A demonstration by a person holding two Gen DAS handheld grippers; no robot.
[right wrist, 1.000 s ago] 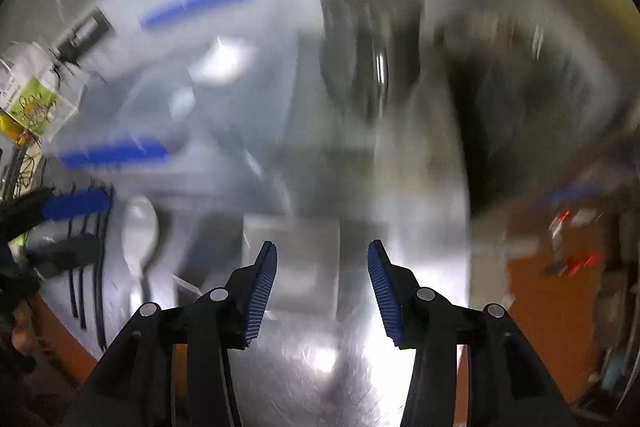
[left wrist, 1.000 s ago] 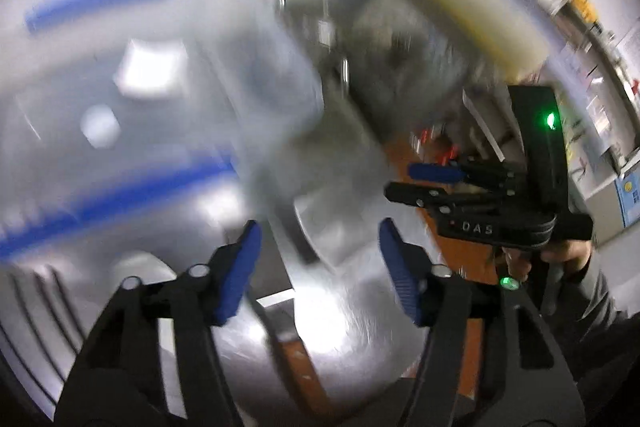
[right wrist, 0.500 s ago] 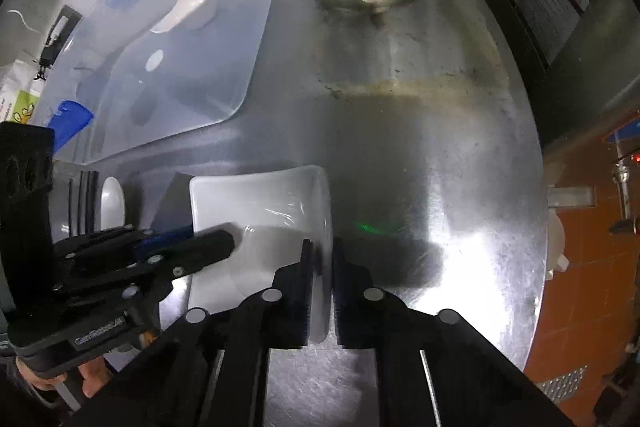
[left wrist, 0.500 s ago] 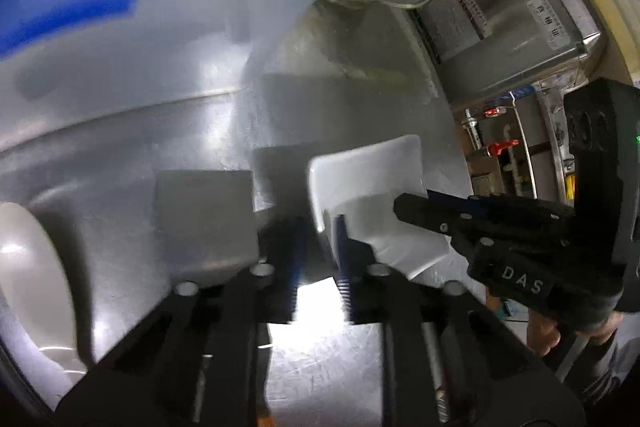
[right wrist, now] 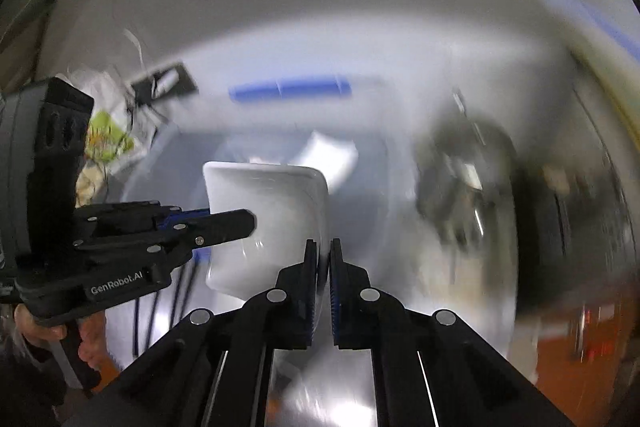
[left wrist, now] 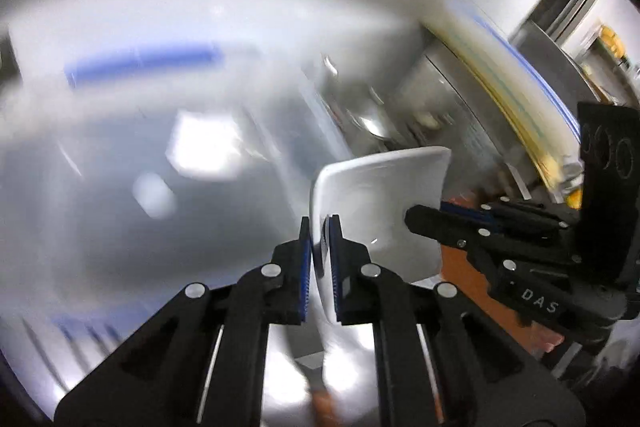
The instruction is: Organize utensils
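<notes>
A white square dish (left wrist: 380, 195) is held up in the air between both grippers. My left gripper (left wrist: 319, 251) is shut on the dish's left rim. My right gripper (right wrist: 323, 267) is shut on its right rim; the dish also shows in the right wrist view (right wrist: 272, 203). Each gripper appears in the other's view: the right one (left wrist: 448, 223) at the right, the left one (right wrist: 216, 223) at the left. The background is blurred by motion.
A clear plastic bin with a blue handle (right wrist: 288, 89) lies behind the dish, with something white (right wrist: 328, 155) in it. A metal machine (left wrist: 460, 107) stands at the right. A steel counter (right wrist: 320, 399) is below. Bags and clutter (right wrist: 108, 135) sit at the left.
Both grippers, shut on the dish's opposite rims, have lifted it off the steel counter and raised it toward the bin. The views now blur with motion.
</notes>
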